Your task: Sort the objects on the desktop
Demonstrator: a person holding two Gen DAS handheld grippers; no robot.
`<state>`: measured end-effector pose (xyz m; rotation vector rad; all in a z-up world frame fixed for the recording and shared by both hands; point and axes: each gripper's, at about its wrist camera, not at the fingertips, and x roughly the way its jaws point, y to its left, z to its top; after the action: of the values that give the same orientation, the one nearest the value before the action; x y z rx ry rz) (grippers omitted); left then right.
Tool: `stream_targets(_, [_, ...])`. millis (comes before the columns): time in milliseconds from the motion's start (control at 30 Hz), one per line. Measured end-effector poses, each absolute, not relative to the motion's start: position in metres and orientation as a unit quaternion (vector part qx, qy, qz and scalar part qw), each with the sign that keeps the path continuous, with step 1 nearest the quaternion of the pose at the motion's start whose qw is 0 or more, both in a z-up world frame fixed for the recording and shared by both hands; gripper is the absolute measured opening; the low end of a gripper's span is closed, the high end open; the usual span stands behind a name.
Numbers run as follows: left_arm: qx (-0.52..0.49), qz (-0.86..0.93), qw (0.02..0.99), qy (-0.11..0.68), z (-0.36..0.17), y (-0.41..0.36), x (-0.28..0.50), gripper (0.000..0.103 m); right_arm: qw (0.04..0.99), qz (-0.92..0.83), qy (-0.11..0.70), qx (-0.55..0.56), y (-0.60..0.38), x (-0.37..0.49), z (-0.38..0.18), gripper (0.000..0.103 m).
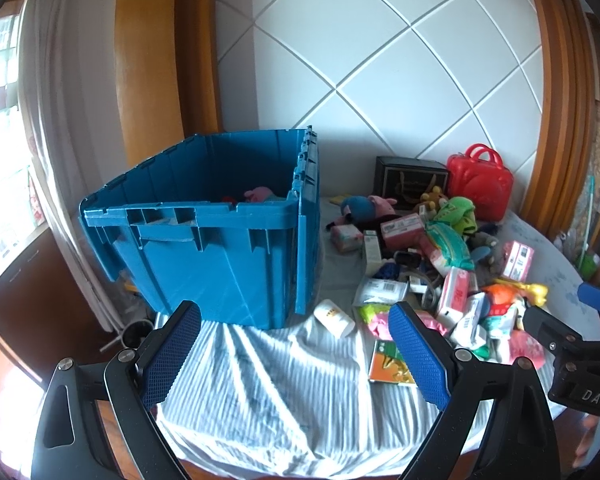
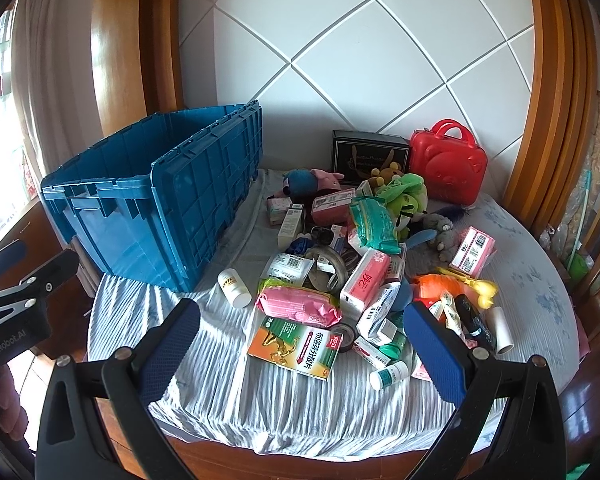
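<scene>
A big blue crate [image 1: 220,236] stands on the left of the cloth-covered table [image 1: 268,380]; it also shows in the right wrist view [image 2: 152,200]. A pink plush toy [image 1: 260,194] lies inside it. A heap of boxes, packets, bottles and plush toys [image 2: 360,248] lies to its right. My left gripper [image 1: 296,354] is open and empty above the table's front edge, just before the crate. My right gripper [image 2: 300,356] is open and empty, above an orange-green medicine box [image 2: 296,346]. A white pill bottle [image 2: 234,288] lies between crate and heap.
A red toy suitcase [image 2: 448,164] and a black box [image 2: 370,156] stand at the back by the tiled wall. A pink wipes pack [image 2: 298,304] and a green wipes pack [image 2: 372,224] lie in the heap. Wooden frames and a curtain flank the table.
</scene>
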<state>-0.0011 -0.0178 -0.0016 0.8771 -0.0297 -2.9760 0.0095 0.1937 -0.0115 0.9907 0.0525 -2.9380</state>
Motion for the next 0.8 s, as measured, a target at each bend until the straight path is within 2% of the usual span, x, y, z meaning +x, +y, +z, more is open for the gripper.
stream_targets(800, [0.286,-0.958,0.022,-0.010,-0.0049,-0.0136,-0.0049,0.096,0.021,-0.944,0.017,0.329,0.1907,0.0003,-0.0122,0.103])
